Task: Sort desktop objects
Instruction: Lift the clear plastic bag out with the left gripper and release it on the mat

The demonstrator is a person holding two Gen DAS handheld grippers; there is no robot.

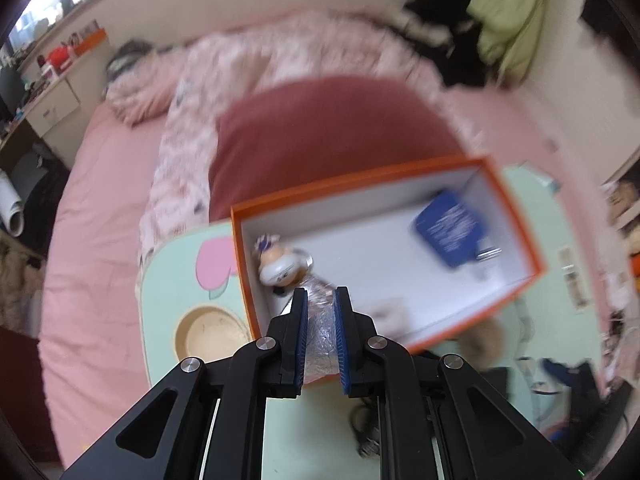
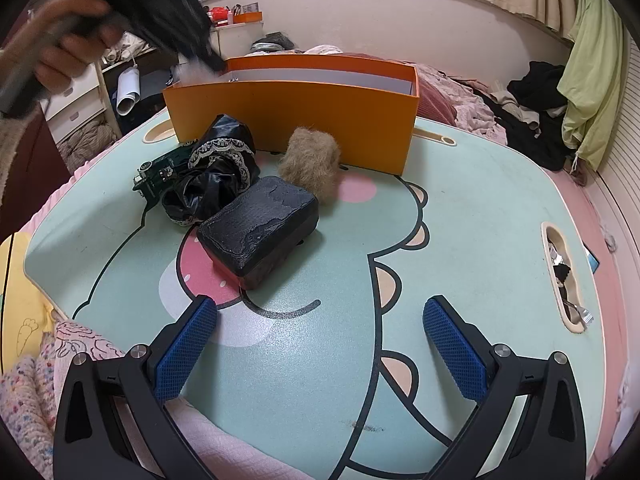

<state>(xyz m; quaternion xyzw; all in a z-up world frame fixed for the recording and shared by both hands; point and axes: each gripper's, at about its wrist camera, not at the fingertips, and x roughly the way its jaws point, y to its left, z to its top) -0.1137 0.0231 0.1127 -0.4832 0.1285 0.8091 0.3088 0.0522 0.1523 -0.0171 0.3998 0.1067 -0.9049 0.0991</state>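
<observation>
Your left gripper (image 1: 321,312) is clamped on a clear crinkly wrapper (image 1: 320,334), above the orange box (image 1: 516,216) at its near-left rim. Your right gripper (image 2: 320,334) hangs apart over bare table (image 2: 480,220); black case (image 2: 260,224) far-left.

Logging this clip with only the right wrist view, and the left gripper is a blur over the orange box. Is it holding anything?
Observer: Yes. The left gripper is shut on a clear crinkly wrapper.
Operator: Is anything inside the box? I only see its outer wall.
Observer: A small figurine is at one end of the box, right at the wrapper's tip. I can't tell whether it is wrapped in it.
Operator: Anything else in there?
Observer: A blue packet at the other end.
</observation>
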